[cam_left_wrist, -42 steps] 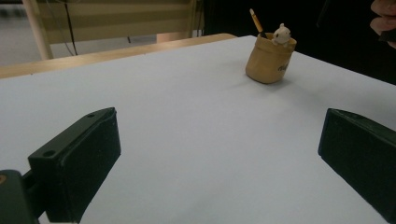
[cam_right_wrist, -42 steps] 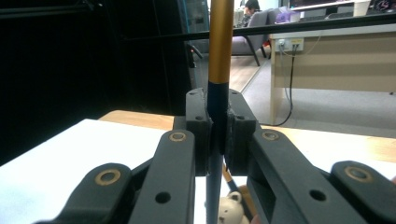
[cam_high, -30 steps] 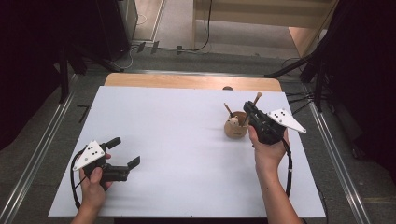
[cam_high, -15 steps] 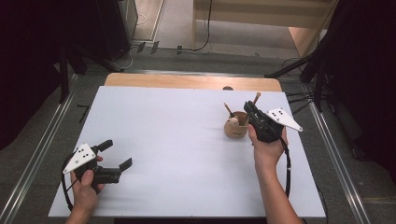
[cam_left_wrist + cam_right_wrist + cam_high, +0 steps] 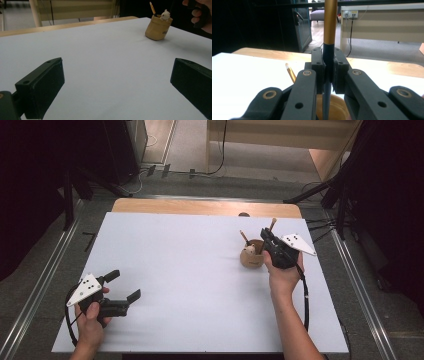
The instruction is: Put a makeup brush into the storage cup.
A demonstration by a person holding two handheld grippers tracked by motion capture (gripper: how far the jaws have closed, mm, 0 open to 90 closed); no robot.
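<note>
A round wooden cup point(image 5: 252, 258) stands right of the table's middle, with a gold-tipped pen point(image 5: 243, 238) and a small white figure point(image 5: 165, 15) in it. My right gripper point(image 5: 265, 236) hovers right at the cup's far-right rim, shut on a second pen point(image 5: 329, 22) with a gold upper shaft and a dark lower part. That pen stands upright and its lower end points into the cup point(image 5: 337, 107). My left gripper point(image 5: 125, 285) rests near the table's front left corner, open with nothing between its jaws point(image 5: 117, 82). The cup point(image 5: 158, 31) is far ahead of it.
The white sheet point(image 5: 180, 270) covers the table, with a wooden strip point(image 5: 200, 206) along its far edge. Metal rails point(image 5: 45, 285) run down both sides. Dark stands and cables point(image 5: 320, 195) crowd the floor beyond the table.
My left hand has drawn back toward the front left corner. My right hand has sunk slightly with the pen, closer over the cup.
</note>
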